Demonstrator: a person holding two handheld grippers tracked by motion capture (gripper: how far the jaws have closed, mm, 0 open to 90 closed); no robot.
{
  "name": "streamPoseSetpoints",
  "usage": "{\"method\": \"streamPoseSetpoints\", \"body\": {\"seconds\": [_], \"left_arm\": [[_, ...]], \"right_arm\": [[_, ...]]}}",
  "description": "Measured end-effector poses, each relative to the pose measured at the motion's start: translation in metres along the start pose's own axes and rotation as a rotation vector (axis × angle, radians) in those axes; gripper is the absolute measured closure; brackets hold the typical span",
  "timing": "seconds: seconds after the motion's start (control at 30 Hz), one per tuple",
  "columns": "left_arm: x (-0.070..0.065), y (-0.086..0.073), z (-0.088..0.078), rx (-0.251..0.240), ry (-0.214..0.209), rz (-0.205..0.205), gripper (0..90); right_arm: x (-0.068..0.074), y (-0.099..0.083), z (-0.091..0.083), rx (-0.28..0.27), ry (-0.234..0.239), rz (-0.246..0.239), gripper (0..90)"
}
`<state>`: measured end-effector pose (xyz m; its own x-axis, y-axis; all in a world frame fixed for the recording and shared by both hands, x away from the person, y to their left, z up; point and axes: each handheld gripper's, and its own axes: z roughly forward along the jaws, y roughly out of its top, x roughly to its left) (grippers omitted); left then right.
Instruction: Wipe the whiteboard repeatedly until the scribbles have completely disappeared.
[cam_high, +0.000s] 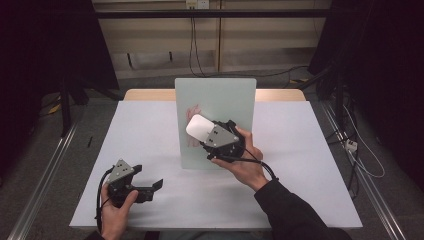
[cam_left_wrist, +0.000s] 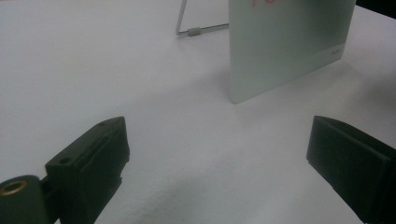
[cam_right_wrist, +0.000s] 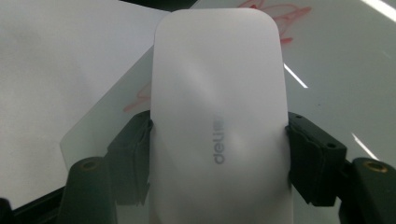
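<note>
**White eraser held up against the standing board**

The table is covered in white, and a pale glass-like board stands upright near its middle, a little toward twelve o'clock. Red scribbles mark the board's face at its nine o'clock side. In the left gripper view the board's lower corner sits on the white surface, and a thin wire stand props it from behind.

The right gripper is raised in front of the board, its jaws pinching a white rounded eraser by its two long sides. The eraser covers part of the red marks. In the right gripper view the eraser stands between the black jaws, grey lettering on its back, with the board's left edge slanting behind it and more red scribble above its top corner.

The left gripper rests low at seven o'clock on the table, held in the person's left hand, jaws spread wide with nothing between them. It is well apart from the board.

Open white surface lies broad at three o'clock and nine o'clock of the board, out to the table's edges. The near edge at six o'clock runs just past the left hand.
</note>
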<state>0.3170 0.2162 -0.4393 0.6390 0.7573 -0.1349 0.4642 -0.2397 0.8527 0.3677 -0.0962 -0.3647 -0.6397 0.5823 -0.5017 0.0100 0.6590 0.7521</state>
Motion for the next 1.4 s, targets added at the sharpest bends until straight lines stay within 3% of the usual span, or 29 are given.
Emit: {"method": "streamPoseSetpoints", "body": {"seconds": [0.47, 0.63, 1.1, 1.27, 1.4], "left_arm": [[0.0, 0.0, 0.0, 0.0, -0.004, -0.001, 5.6], [0.001, 0.0, -0.001, -0.001, -0.003, -0.003, 5.6], [0.0, 0.0, -0.001, -0.011, -0.005, -0.007, 5.6], [0.0, 0.0, -0.001, -0.005, -0.002, -0.002, 5.6], [0.0, 0.0, -0.001, -0.004, -0.003, -0.001, 5.6]], "right_arm": [[0.022, -0.007, 0.011, 0.022, 0.061, -0.034, 31.5], [0.014, -0.002, 0.009, 0.014, 0.048, -0.028, 31.5], [-0.025, 0.024, -0.003, -0.011, -0.057, -0.003, 31.5], [-0.022, 0.026, -0.001, -0.024, -0.077, 0.009, 31.6], [-0.011, 0.025, 0.006, -0.017, -0.041, -0.007, 31.5]]}}
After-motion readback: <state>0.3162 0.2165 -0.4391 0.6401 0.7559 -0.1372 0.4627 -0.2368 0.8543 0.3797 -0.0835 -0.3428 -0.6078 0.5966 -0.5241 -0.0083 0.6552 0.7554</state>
